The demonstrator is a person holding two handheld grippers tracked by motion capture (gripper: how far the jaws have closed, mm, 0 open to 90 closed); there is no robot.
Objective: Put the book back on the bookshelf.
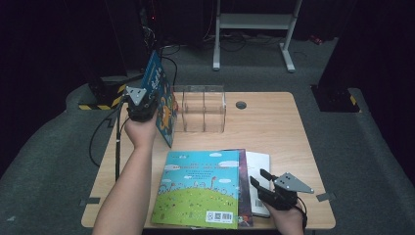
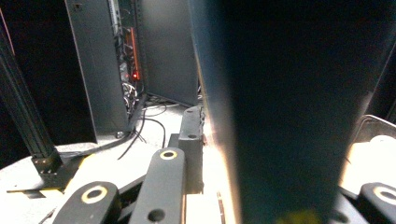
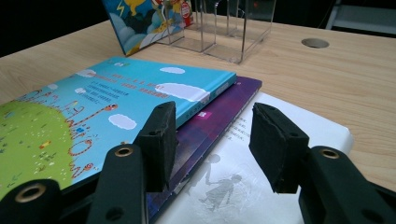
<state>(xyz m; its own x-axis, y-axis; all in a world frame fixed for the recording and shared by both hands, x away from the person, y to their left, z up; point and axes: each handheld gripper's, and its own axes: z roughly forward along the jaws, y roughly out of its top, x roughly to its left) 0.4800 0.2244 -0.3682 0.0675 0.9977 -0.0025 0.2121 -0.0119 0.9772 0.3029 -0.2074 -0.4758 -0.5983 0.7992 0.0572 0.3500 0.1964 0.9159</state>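
Blue picture book [image 1: 161, 98] stands upright, gripped in the left gripper [image 1: 141, 105] beside the clear organizer [image 1: 203, 108].

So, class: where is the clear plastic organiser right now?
In the high view the clear organiser stands at the table's far edge, just right of the upright blue book in the left gripper.

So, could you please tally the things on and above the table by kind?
Books: 4 – upright blue book, green-and-blue book, purple book, white book
Clear acrylic organizers: 1
Hand-held grippers: 2 – left hand-held gripper, right hand-held gripper
Total: 7
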